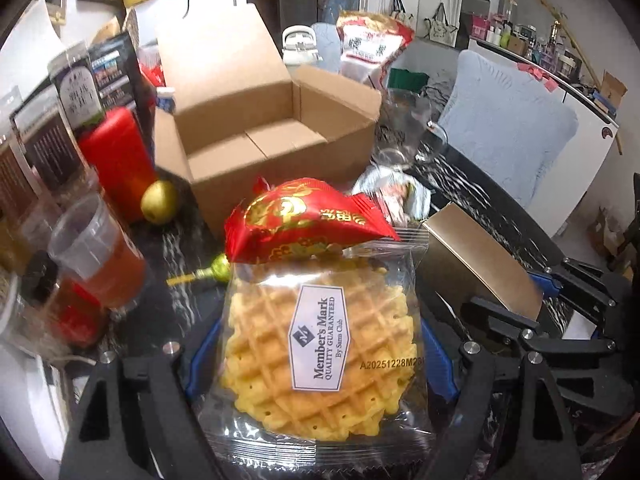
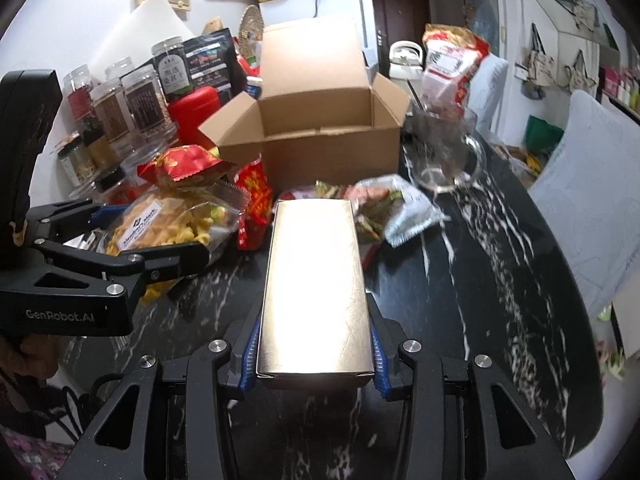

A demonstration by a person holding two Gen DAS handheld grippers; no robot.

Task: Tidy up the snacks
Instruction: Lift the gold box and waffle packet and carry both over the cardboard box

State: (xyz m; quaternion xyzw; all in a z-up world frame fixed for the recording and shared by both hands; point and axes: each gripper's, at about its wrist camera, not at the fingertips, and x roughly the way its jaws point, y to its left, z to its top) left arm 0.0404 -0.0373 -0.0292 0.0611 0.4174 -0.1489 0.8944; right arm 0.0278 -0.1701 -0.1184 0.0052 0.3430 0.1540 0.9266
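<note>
My left gripper (image 1: 320, 356) is shut on a clear pack of yellow waffles (image 1: 316, 344), lifted over the dark marble table (image 2: 480, 280). A red and gold snack packet (image 1: 304, 220) lies on the pack's far end. My right gripper (image 2: 316, 356) is shut on a shiny gold box (image 2: 316, 280), its blue pads pressing the box's sides. An open cardboard box (image 2: 320, 136) stands just beyond both, empty as far as I see. From the right wrist view, the left gripper (image 2: 148, 236) and waffles (image 2: 160, 220) are at left. The gold box (image 1: 480, 256) shows right of the waffles.
Snack bags (image 2: 400, 208) and a red packet (image 2: 254, 208) lie in front of the cardboard box. A glass mug (image 2: 448, 152) stands to its right, jars (image 2: 120, 104) and a red container (image 1: 116, 160) to its left. A plastic cup (image 1: 96, 248) is near left.
</note>
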